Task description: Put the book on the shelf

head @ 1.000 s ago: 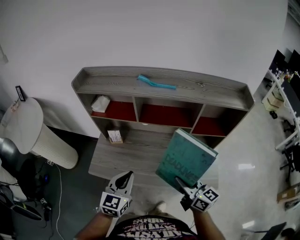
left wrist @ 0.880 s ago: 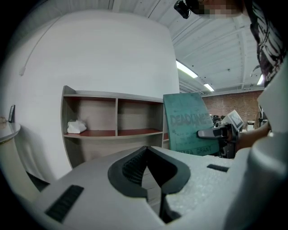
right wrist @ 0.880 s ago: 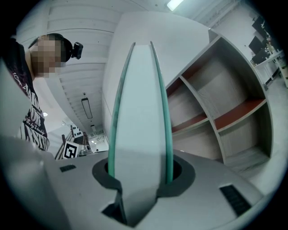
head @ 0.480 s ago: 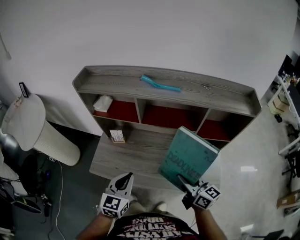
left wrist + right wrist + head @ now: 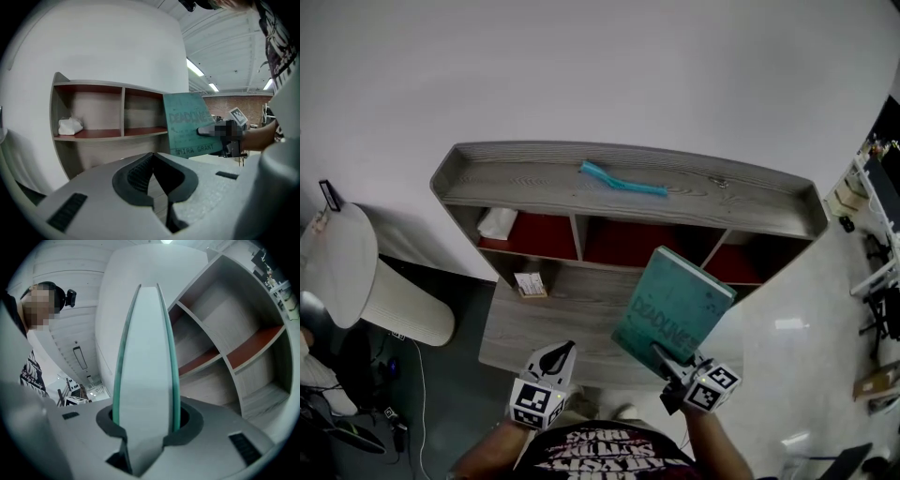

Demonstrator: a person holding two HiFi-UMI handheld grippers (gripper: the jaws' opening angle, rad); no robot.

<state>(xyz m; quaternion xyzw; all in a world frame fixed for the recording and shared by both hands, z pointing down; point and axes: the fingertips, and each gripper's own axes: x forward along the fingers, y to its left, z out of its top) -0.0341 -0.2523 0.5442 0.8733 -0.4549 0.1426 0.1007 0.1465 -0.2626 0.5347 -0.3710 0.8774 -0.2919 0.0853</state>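
Setting: indoor lab or workshop hall. Evidence: plain white wall (image 5: pixel 600 66); glossy pale floor (image 5: pixel 797 272); strip lights (image 5: pixel 196 68) on a ribbed ceiling; brick wall (image 5: pixel 220 102) far off; cluttered counters (image 5: pixel 874 178) at the right edge; loose cable (image 5: pixel 415 375) on dark flooring; grey wooden shelf (image 5: pixel 623 183) with red-lined compartments.

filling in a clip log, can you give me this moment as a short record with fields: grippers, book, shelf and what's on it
right gripper: shut on the near edge of the book
left gripper: shut, nothing between its jaws, low and left of the book
book: teal, held in the air in front of the shelf, not yet on it
shelf: grey wood, three red-floored compartments
top board: blue strip
left compartment: white crumpled wad
lower ledge: small box
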